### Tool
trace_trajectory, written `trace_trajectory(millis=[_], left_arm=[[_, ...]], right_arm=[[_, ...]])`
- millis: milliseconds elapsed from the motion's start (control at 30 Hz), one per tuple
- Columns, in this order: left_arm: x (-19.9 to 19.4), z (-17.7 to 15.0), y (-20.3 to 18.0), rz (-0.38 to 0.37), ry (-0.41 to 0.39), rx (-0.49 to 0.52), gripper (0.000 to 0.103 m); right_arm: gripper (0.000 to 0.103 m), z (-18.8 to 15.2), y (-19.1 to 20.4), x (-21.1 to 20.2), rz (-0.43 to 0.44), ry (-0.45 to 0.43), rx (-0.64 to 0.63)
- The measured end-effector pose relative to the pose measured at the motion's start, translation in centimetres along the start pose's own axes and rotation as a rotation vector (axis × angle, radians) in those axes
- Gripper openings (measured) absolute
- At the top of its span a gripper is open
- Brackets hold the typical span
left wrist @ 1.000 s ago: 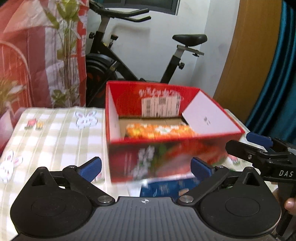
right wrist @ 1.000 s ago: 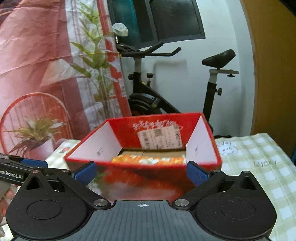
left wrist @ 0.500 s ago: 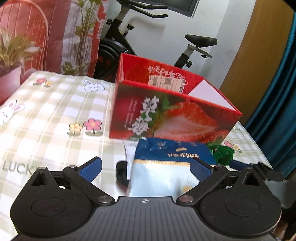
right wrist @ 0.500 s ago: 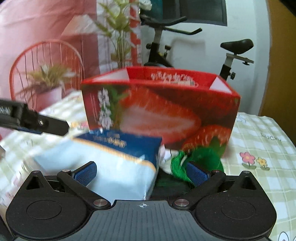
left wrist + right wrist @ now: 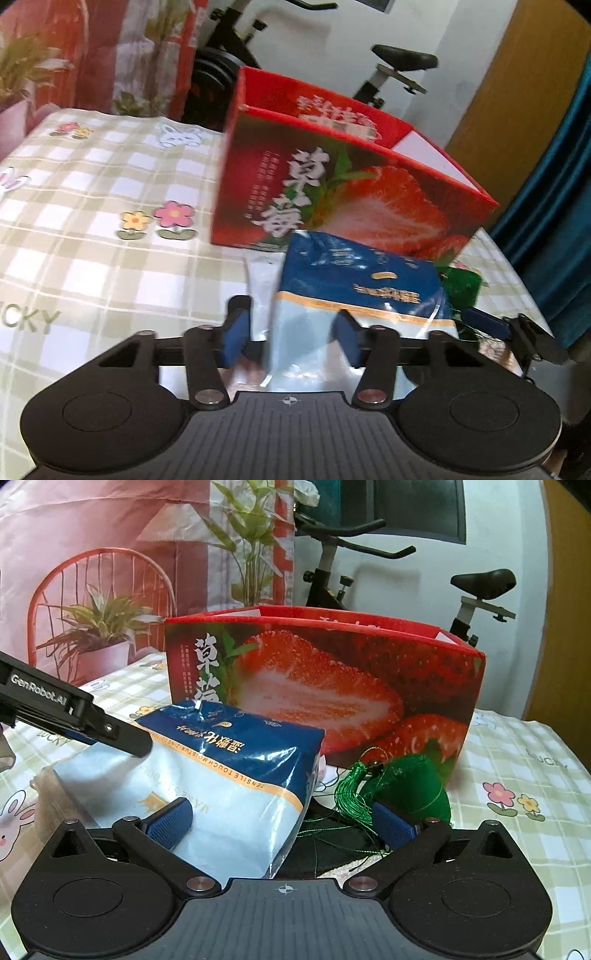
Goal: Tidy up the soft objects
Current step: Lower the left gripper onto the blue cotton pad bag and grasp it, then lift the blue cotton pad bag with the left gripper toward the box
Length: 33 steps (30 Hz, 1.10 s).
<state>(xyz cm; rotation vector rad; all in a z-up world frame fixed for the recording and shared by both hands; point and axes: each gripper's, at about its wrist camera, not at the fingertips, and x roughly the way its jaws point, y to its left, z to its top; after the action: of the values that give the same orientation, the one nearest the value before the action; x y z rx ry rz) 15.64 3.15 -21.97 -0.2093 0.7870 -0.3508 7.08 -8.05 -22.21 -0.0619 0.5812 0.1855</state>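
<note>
Both grippers have dropped from box-top height to table level since the earlier frames, and the strawberry box, then seen from above with an orange pack inside, now shows only its front wall. Left gripper has just been closing, with the near-left corner of the blue-and-white tissue pack between its jaws; whether both pads already press is unclear through the blur. Right gripper stands wide apart, clamped on nothing; its left pad is over the pack's right end, its right pad just beside the green tasselled pouch. Pack lies on the checked tablecloth directly in front of the box, touching or nearly so, long axis roughly parallel to the box front. Pouch sits at the box's front right corner. Left hand is nearer the pack, right hand nearer the pouch. Likely next: lift the pack up and over the front wall.
</note>
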Motion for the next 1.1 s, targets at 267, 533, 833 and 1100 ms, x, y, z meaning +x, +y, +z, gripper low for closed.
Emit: trace_trajectory(millis=[267, 533, 833, 1100], left_arm=[[-0.5, -0.6, -1.3, -0.027, 0.013, 0.047, 0.032], [-0.8, -1.6, -0.8, -0.034, 0.017, 0.008, 0.032], [-0.4, -2.4, 0.1, -0.059, 0.003, -0.039, 0.034], [-0.4, -2.5, 0.4, -0.065, -0.001, -0.045, 0.034]], right_arm=[[0.102, 0.0, 0.0, 0.1, -0.003, -0.001, -0.006], [0.102, -0.1, -0.1, 0.1, -0.006, -0.008, -0.013], [0.102, -0.2, 0.1, 0.0, -0.007, -0.012, -0.024], [0.092, -0.2, 0.2, -0.3, 0.022, -0.02, -0.031]])
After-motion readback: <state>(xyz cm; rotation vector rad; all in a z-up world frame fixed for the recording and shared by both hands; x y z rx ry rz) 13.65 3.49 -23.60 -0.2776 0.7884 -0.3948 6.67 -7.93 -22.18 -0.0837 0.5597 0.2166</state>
